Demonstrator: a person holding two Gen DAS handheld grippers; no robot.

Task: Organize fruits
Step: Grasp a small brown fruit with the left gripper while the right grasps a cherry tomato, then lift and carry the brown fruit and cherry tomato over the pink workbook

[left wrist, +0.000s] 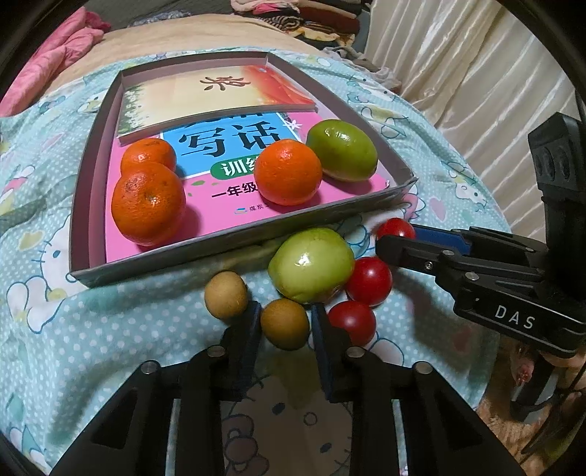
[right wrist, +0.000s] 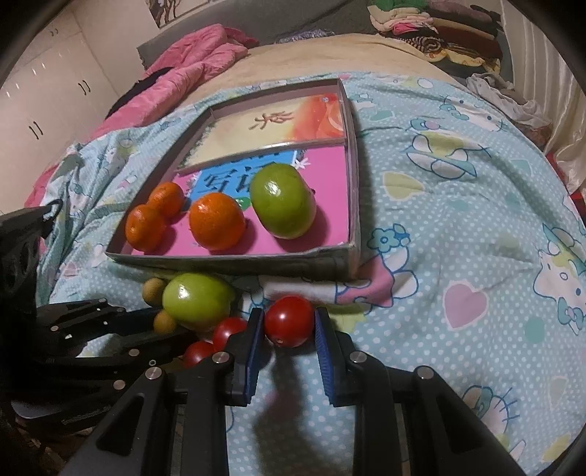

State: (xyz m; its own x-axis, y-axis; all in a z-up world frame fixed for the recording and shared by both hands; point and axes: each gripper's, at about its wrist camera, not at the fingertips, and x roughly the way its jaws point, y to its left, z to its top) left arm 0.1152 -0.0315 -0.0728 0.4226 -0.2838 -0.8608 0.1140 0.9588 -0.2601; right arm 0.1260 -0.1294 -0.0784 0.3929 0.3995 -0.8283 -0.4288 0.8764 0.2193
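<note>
A grey cardboard tray lined with books holds three oranges and a green fruit. In front of it on the bedspread lie another green fruit, two brown longans and three cherry tomatoes. My left gripper has its fingers on either side of the nearer longan, touching it. My right gripper has its blue pads against a cherry tomato resting on the bedspread.
A Hello Kitty bedspread covers the bed. A pink quilt lies at the far left, folded clothes at the back, a cream curtain on the right. White cupboards stand at far left.
</note>
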